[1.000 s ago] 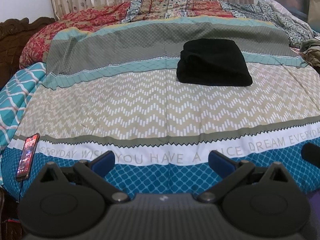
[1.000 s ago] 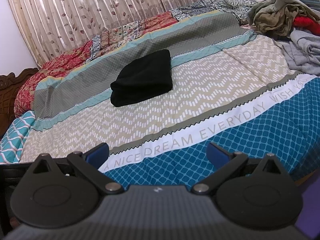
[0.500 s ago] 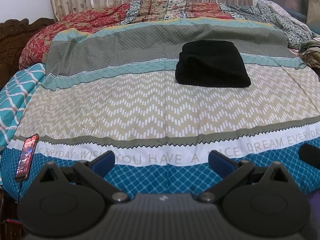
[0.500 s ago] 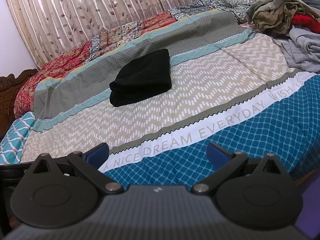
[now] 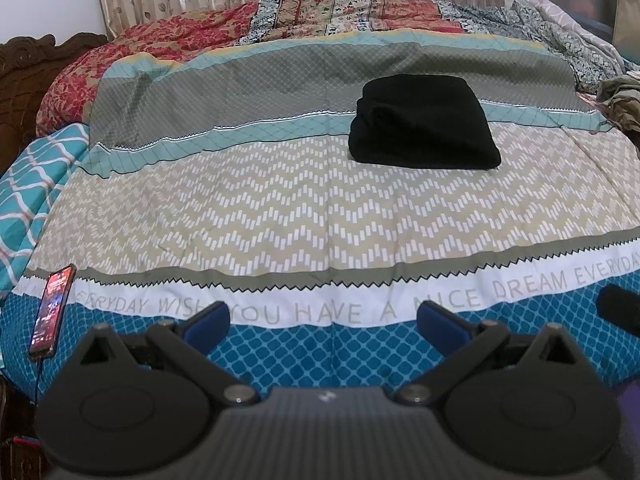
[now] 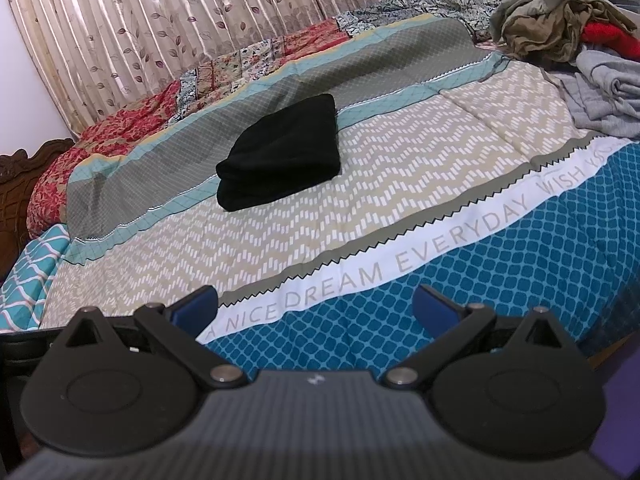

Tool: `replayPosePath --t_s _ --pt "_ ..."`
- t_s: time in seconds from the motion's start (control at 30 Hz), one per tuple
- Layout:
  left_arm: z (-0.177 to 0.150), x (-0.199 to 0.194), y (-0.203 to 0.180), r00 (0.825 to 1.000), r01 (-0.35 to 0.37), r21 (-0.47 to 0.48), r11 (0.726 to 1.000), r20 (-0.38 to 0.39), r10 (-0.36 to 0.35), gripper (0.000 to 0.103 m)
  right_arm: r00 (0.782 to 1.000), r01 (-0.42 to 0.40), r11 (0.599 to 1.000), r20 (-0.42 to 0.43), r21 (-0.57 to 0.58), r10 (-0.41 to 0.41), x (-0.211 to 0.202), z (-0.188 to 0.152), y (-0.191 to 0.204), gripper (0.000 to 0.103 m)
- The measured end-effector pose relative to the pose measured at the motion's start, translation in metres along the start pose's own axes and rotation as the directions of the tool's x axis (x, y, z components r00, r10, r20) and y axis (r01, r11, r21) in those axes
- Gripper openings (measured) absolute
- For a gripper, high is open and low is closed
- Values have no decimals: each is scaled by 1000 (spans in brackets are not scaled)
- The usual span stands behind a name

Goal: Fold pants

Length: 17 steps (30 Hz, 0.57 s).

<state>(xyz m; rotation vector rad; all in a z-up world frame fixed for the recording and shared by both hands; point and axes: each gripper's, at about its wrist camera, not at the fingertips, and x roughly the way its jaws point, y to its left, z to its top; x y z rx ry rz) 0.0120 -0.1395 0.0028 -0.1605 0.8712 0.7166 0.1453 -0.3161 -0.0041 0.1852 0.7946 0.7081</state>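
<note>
The black pants (image 5: 424, 124) sit folded into a compact block on the bed (image 5: 280, 208), out past the middle toward the far side, straddling the teal stripe and the zigzag band. Left gripper (image 5: 323, 320) hangs over the near edge, fingers spread wide, gripping nothing. Right gripper (image 6: 314, 308) is the same story: blue pads (image 6: 434, 306) far apart, empty, above the lettered white band. A phone (image 5: 52, 314) lies lit at the near left corner, and loose clothes (image 6: 560, 32) pile up at the far right corner
</note>
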Motion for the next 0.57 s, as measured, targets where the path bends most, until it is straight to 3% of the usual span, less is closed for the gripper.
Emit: replayPosePath --t_s 0.43,0.57 --pt "-2 0 -1 1000 18 7 1000 3 -18 103 1000 -1 1000 2 2 1 1 0 -1 103" --pt "-1 -3 0 999 44 -6 999 20 -44 103 999 3 1000 39 -25 -2 -4 -2 3 103"
